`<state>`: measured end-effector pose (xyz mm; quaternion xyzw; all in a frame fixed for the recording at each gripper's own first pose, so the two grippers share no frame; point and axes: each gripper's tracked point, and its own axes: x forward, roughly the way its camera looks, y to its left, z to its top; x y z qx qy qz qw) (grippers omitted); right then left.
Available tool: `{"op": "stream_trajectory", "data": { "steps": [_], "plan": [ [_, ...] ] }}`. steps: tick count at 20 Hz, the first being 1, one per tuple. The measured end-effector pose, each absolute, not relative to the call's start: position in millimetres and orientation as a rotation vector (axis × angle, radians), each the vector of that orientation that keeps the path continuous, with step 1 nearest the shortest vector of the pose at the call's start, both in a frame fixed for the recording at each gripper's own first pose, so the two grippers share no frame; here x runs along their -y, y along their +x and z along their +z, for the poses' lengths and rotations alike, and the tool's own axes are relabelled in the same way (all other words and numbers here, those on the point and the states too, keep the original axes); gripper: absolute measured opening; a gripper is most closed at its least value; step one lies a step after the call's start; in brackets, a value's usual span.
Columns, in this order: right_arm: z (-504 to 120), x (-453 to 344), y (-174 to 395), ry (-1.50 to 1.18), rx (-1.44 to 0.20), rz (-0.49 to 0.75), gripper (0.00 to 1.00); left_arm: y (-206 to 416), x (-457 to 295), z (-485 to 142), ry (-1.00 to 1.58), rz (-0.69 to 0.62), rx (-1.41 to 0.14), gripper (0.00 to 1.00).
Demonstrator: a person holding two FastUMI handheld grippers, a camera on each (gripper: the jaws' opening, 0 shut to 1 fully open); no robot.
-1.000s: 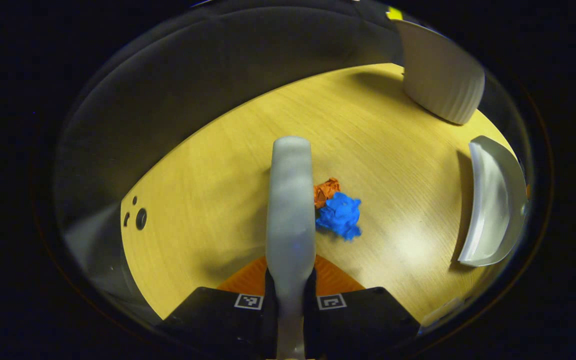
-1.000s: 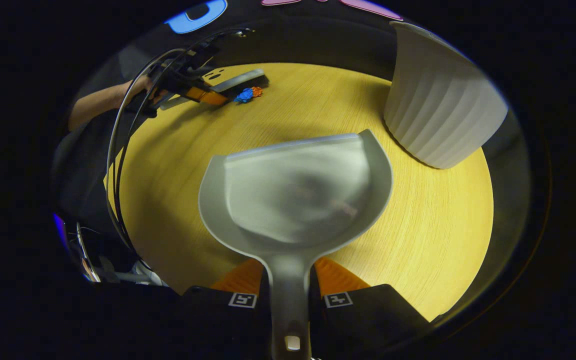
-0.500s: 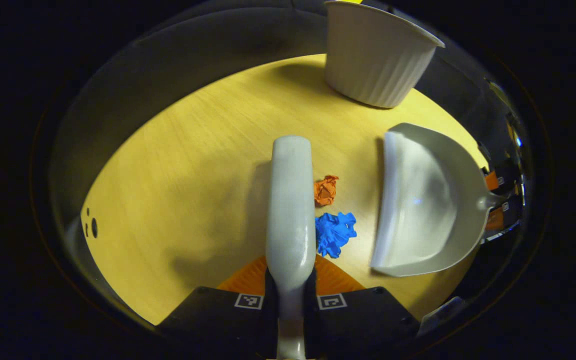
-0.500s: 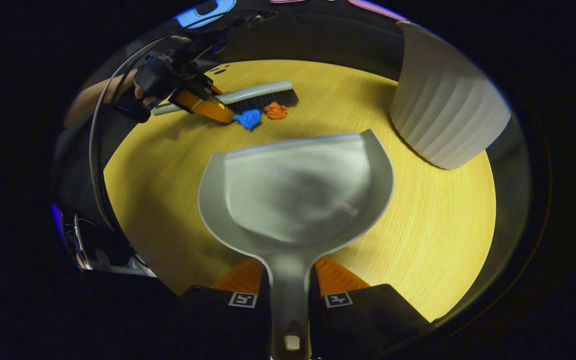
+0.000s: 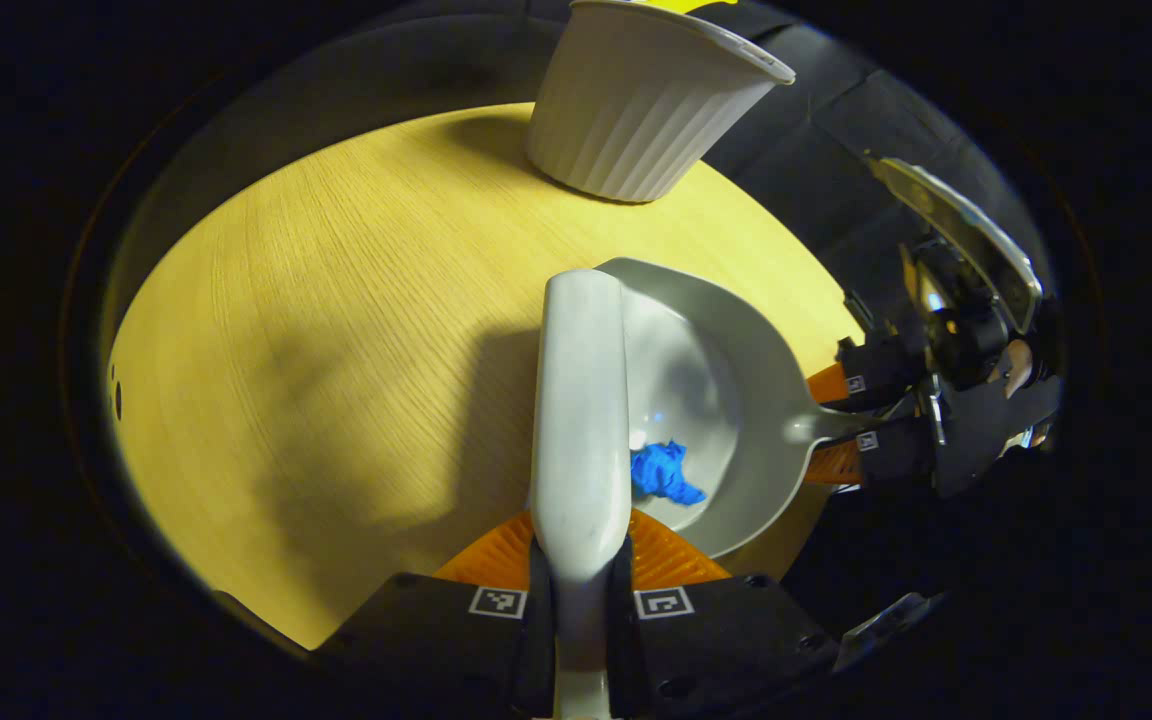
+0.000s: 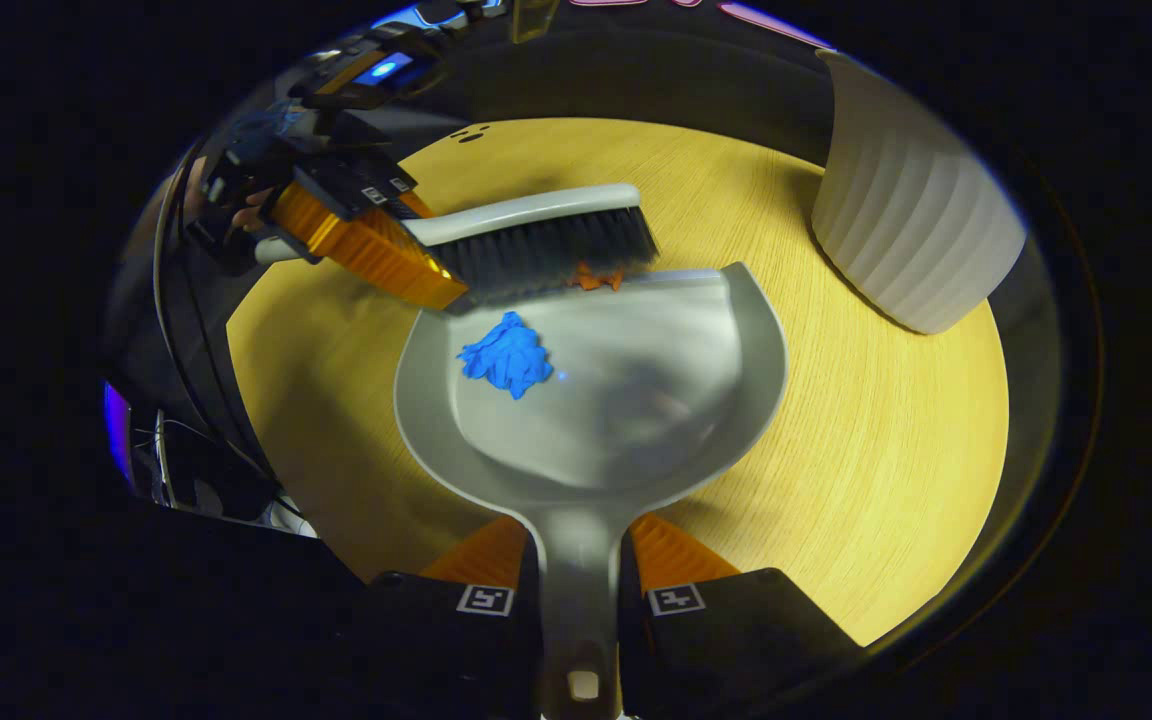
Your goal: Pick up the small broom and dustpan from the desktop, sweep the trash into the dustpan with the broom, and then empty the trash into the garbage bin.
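1. Since the previous frames, the broom (image 6: 536, 235) has pushed the blue scrap (image 6: 508, 355) into the dustpan (image 6: 626, 400); the sweep is half finished.
2. The right gripper view shows the orange scrap (image 6: 596, 278) at the pan's lip, under the bristles.
3. The left gripper (image 5: 581, 585) fingers clamp the broom handle; the right gripper (image 6: 579, 590) fingers clamp the dustpan handle on the surface (image 6: 886, 450).
4. The bin (image 5: 641, 100) stands beyond.

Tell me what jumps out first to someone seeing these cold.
The blue paper wad lying inside the grey dustpan, which the right gripper holds by its handle on the yellow wooden desktop. Then the broom at the pan's front lip, held by the left gripper, with an orange scrap under its bristles. A ribbed white bin stands beyond.
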<state>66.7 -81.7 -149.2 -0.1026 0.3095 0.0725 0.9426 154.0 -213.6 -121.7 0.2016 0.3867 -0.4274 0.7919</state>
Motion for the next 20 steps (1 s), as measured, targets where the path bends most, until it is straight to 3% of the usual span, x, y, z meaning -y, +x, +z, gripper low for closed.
{"op": "stream_trajectory", "data": {
  "steps": [1, 6, 7, 11, 16, 20],
  "plan": [
    [-149, 84, 72, -0.217, -0.626, 0.145, 0.34, 150, 212, -123, 0.419, -0.912, -0.825, 0.22],
    [-150, 97, 89, -0.247, -0.621, 0.150, 0.34, 116, 208, -114, 0.333, -0.919, -0.826, 0.28],
    [-151, 99, 93, -0.253, -0.617, 0.152, 0.34, 118, 204, -113, 0.350, -0.902, -0.798, 0.25],
    [-169, 92, 89, -0.258, -0.612, 0.154, 0.34, 153, 185, -92, 0.416, -0.751, -0.647, 0.25],
    [-156, 96, 90, -0.253, -0.600, 0.156, 0.37, 187, 182, -101, 0.437, -0.685, -0.661, 0.25],
    [-155, 94, 88, -0.229, -0.569, 0.137, 0.34, 190, 175, -97, 0.383, -0.637, -0.595, 0.25]
  ]
}}
